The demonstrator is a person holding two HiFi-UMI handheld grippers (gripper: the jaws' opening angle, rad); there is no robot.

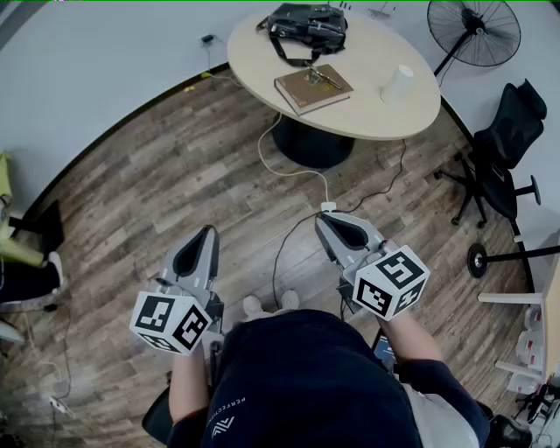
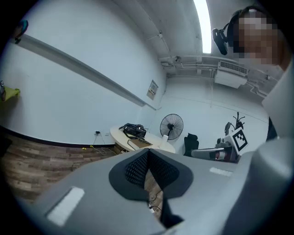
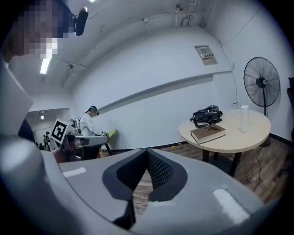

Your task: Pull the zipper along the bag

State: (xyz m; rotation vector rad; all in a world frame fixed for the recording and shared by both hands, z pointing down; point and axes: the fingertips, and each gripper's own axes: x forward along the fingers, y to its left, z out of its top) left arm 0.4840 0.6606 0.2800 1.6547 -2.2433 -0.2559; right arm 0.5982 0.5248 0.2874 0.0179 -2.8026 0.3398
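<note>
On the round table (image 1: 395, 112), a slumped black bag (image 1: 308, 26) (strapped); brown book (image 1: 312, 89) beside.

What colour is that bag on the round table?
The bag is black, clearest in the head view.

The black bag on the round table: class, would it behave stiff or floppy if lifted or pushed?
The black bag slumps unevenly, its strap trailing loose on the table, so it is probably soft and would sag when lifted. Pushed, it would likely bunch and drag rather than slide or roll. It lies low, so tipping seems unlikely.
</note>
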